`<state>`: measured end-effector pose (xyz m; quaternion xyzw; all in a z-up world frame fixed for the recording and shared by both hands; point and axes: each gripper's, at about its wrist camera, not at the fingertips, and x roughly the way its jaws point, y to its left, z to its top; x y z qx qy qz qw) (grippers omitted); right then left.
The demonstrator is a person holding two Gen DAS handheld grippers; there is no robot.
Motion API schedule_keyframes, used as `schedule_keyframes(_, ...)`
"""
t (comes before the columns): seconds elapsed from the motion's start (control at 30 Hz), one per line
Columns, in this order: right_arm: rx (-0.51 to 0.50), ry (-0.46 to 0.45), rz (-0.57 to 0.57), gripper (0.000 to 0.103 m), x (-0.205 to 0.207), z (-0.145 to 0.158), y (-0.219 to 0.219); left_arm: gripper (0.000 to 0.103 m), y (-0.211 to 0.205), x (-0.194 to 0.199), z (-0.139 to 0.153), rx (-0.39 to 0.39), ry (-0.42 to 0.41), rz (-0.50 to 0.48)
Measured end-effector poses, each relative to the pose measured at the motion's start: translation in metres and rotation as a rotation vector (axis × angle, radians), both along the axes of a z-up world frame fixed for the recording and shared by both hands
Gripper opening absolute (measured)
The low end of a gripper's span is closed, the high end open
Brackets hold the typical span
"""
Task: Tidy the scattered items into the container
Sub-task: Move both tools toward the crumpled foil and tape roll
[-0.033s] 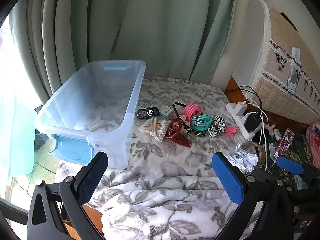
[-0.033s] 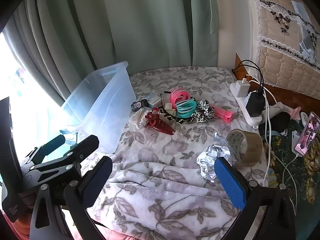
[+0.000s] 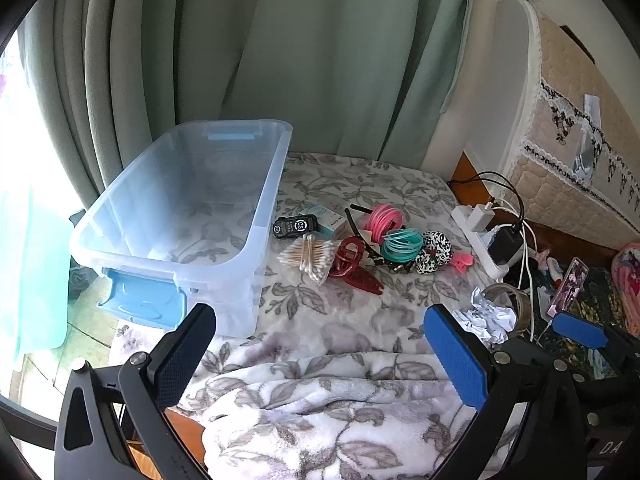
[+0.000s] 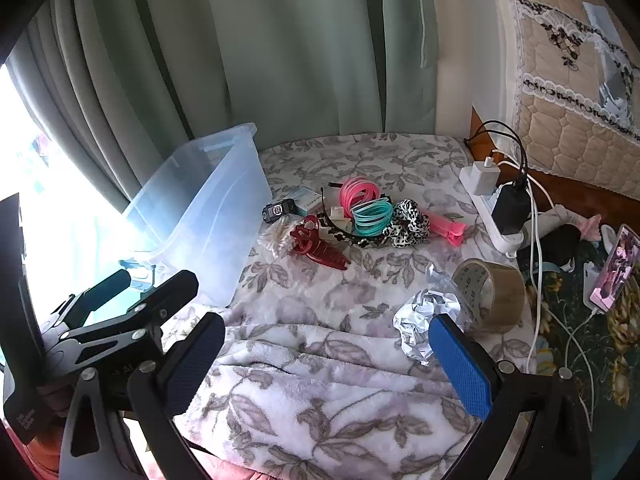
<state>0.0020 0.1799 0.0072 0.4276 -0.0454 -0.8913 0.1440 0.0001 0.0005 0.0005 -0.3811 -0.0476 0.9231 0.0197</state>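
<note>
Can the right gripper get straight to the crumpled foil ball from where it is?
Probably yes: the right gripper is open, and the foil ball lies just ahead by its blue finger, only the tape roll beside it.

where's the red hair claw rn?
The red hair claw lies on the floral blanket, centre of both views, between the cotton swabs and the teal bangles, right of the clear bin.

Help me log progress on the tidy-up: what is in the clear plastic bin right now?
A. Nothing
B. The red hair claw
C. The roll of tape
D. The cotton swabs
A: the clear plastic bin shows only the floral blanket through its bare bottom.
</note>
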Motion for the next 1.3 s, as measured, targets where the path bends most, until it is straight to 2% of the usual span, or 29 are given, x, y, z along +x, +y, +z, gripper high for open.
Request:
schedule_keyframes(0.27, 0.004, -0.011, 0.000, 0.103, -0.004, 0.000, -0.001, 0.103, 0.004, -0.001, 0.003, -0.011, -0.002, -0.003)
schedule_keyframes(0.53, 0.006, 0.010, 0.002, 0.103, -0.001, -0.001, -0.001, 0.103, 0.001, 0.001, -0.001, -0.011, 0.038, -0.008)
schedule_keyframes(1.3, 0.005, -0.023, -0.001, 0.103, -0.005, -0.012, 0.000, 0.103, 0.002, -0.007, -0.014, 0.001, -0.019, -0.022)
